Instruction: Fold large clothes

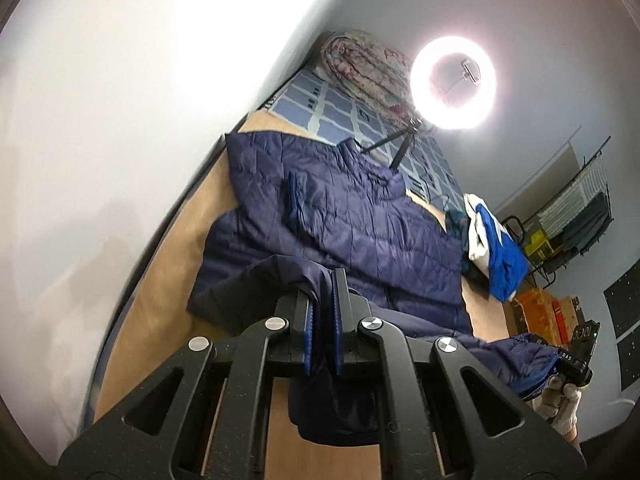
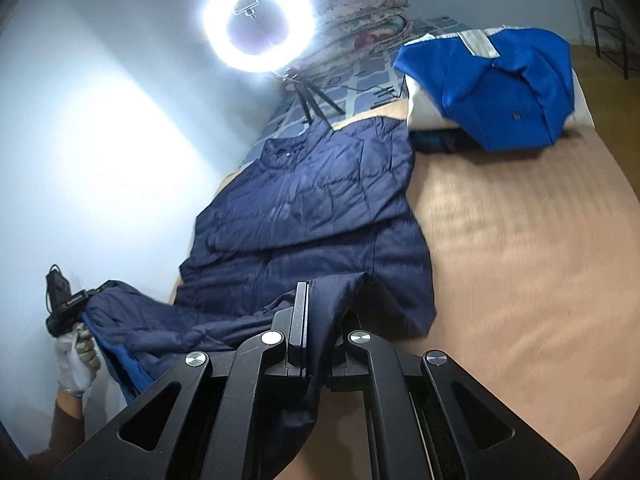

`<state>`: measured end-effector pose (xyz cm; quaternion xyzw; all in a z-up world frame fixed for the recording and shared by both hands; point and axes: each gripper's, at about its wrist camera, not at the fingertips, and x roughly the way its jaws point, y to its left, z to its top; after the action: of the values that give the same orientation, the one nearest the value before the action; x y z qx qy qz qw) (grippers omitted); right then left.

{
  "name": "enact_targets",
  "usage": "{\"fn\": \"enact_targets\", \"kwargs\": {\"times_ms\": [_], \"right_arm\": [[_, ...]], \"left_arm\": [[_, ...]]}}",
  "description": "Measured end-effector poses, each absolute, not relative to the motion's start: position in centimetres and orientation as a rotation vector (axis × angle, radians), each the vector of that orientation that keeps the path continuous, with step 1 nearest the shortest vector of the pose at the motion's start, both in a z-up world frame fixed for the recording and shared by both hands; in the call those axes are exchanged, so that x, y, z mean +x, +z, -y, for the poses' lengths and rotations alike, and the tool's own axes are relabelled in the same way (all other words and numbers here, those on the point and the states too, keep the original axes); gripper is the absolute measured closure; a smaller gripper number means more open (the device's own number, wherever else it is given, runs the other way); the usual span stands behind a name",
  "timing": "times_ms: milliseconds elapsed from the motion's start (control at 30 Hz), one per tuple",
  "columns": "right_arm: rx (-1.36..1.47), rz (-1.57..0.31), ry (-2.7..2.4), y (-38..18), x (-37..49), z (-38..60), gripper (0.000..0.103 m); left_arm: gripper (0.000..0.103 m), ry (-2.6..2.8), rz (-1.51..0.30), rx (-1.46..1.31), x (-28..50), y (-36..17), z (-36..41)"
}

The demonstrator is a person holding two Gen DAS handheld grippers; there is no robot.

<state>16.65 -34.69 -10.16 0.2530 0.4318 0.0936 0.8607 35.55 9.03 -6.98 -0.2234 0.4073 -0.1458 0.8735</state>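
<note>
Your biggest risk is the slick quilted shell sliding out of a grip. The navy puffer jacket (image 1: 340, 220) is heavy and most of it lies flat on the tan sheet (image 1: 160, 312) of the bed, so if you lift or carry the near hem fast, that drag could pull the fabric free on one side and the fold would land skewed. Uneven height between your two hands would likely twist the hem the same way.

Second risk: the folded blue and white garment (image 2: 500, 88) sits just beside the jacket's far right corner, near the collar end. Bringing the hem up over the body could nudge that pile or land partly on it. The ring light (image 2: 256, 28) stands on its tripod just beyond the collar, so an overshoot toward that end might knock its legs.

The left gripper (image 1: 322, 312) has its fingers (image 1: 342, 304) closed down to a narrow gap, with a bunch of the jacket's near hem pinched between the blue pads and a loose flap hanging below. The right gripper (image 2: 320, 320) is likewise nearly closed on the hem's other end; fabric fills the gap and drapes down past the fingers (image 2: 300, 316). From the right wrist view your gloved left hand (image 2: 76, 356) shows at the jacket's near left corner, with the hem slack between the two grips.
</note>
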Motion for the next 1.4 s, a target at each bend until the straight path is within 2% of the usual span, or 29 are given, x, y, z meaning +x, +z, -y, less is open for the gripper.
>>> {"fn": "enact_targets", "kwargs": {"times_ms": [300, 600, 867, 1100, 1167, 1267, 1333, 1400], "right_arm": [[0.525, -0.916, 0.134, -11.7, 24.5, 36.0, 0.099], [0.46, -0.946, 0.061, -14.6, 31.7, 36.6, 0.099], [0.4, -0.999, 0.026, -18.5, 36.1, 36.5, 0.099], [0.416, -1.03, 0.056, -21.6, 37.7, 37.1, 0.099], [0.426, -1.028, 0.065, -21.9, 37.9, 37.4, 0.098], [0.5, -1.019, 0.093, -21.7, 37.7, 38.4, 0.094], [0.499, -1.01, 0.104, -21.1, 37.5, 38.9, 0.091], [0.473, -0.991, 0.108, -20.0, 37.3, 39.2, 0.079]], "left_arm": [[0.098, -0.264, -0.833, -0.447, 43.2, -8.7, -8.0], [0.098, -0.218, -0.875, -0.418, 51.1, -13.0, -7.4], [0.098, -0.201, -0.937, -0.383, 55.6, -17.7, -6.1], [0.098, -0.222, -0.942, -0.35, 57.1, -19.3, -5.5], [0.093, -0.234, -0.94, -0.336, 57.4, -19.2, -5.4], [0.075, -0.247, -0.932, -0.331, 57.7, -18.5, -5.5], [0.05, -0.235, -0.913, -0.323, 57.7, -17.5, -5.8], [0.038, -0.215, -0.877, -0.318, 57.6, -16.4, -6.4]]}}
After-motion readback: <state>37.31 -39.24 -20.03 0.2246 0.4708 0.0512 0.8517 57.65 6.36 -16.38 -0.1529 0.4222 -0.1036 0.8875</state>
